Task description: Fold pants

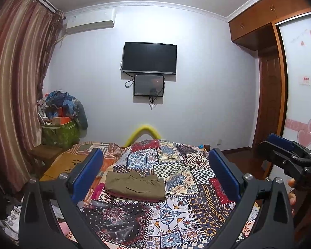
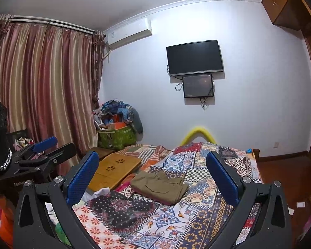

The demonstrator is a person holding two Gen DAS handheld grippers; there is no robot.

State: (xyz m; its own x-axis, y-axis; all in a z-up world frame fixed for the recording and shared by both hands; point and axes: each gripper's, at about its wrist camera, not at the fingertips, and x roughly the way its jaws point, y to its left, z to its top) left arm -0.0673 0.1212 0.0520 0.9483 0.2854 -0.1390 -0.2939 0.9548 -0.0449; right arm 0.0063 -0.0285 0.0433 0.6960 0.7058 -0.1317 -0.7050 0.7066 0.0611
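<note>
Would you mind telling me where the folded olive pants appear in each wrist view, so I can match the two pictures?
Left wrist: the pants lie left of centre in the lower half, on the patchwork quilt, between the open fingers.
Right wrist: the pants lie at about mid-width in the lower half, on the same quilt.
Shared landmark: the wall TV, straight above them in the left view, up and right in the right view.

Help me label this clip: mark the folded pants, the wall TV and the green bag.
folded pants (image 1: 134,184): left wrist view, top olive layer.
wall TV (image 1: 149,58): left wrist view, middle of the dark screen.
green bag (image 2: 117,138): right wrist view, front face.
</note>
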